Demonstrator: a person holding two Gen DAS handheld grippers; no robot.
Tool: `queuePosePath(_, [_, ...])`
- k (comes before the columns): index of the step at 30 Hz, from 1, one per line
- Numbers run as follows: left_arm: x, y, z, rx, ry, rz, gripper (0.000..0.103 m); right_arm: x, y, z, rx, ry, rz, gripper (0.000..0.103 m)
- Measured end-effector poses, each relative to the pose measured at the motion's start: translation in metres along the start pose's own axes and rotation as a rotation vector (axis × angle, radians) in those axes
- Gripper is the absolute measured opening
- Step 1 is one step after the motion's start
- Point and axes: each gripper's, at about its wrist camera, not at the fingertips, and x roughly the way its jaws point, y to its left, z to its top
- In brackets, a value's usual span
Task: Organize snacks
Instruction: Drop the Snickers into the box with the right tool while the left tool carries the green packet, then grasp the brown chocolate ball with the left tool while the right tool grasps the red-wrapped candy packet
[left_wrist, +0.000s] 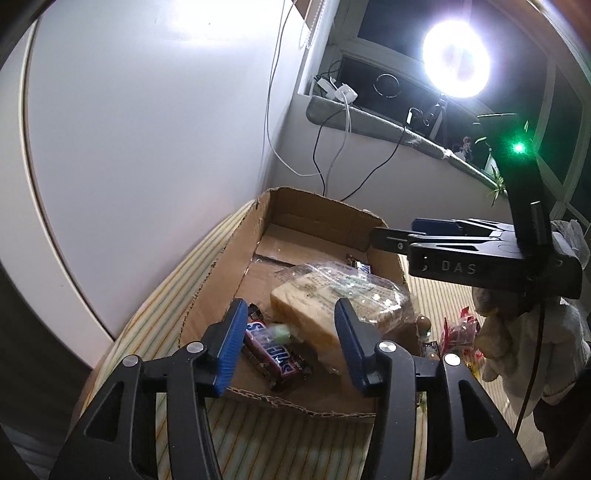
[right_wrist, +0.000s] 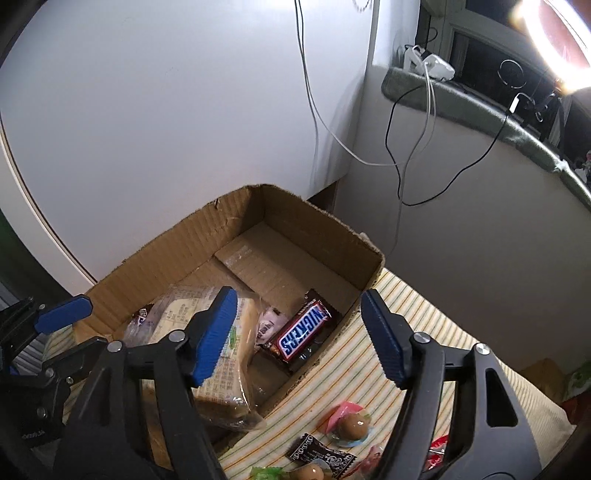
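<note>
A cardboard box (left_wrist: 317, 214) sits on a striped cloth. Inside lie a bagged sandwich (left_wrist: 332, 299), a Snickers bar (left_wrist: 275, 354) and a small green candy (left_wrist: 281, 331), which looks blurred. My left gripper (left_wrist: 290, 347) is open above the box's near end, nothing between its fingers. The right gripper (left_wrist: 424, 236) shows over the box's right wall. In the right wrist view the box (right_wrist: 288, 218) holds the sandwich (right_wrist: 221, 354) and another Snickers bar (right_wrist: 303, 328). My right gripper (right_wrist: 299, 332) is open and empty above the box's right edge.
Loose wrapped candies (right_wrist: 351, 424) and a dark sachet (right_wrist: 319, 456) lie on the striped cloth (right_wrist: 424, 317) right of the box. Red packets (left_wrist: 460, 332) lie there too. White wall and hanging cables (left_wrist: 332, 155) stand behind; a bright ring light (left_wrist: 456, 62) is on the sill.
</note>
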Motion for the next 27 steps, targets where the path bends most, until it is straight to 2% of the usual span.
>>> queuePosePath(3, [-0.002, -0.002, 0.001, 0.002, -0.005, -0.004, 0.048, -0.005, -0.002, 0.000, 0.000, -0.006, -0.009, 0.076])
queuePosePath(14, [-0.016, -0.024, -0.003, 0.039, -0.014, -0.044, 0.048, -0.038, -0.022, -0.013, 0.022, -0.029, -0.029, 0.077])
queuePosePath(22, [-0.017, -0.055, -0.012, 0.084, 0.003, -0.094, 0.047, -0.072, -0.056, -0.044, 0.068, -0.034, -0.061, 0.077])
queuePosePath(27, [-0.015, -0.078, -0.021, 0.120, 0.023, -0.132, 0.040, -0.087, -0.079, -0.072, 0.101, -0.015, -0.086, 0.077])
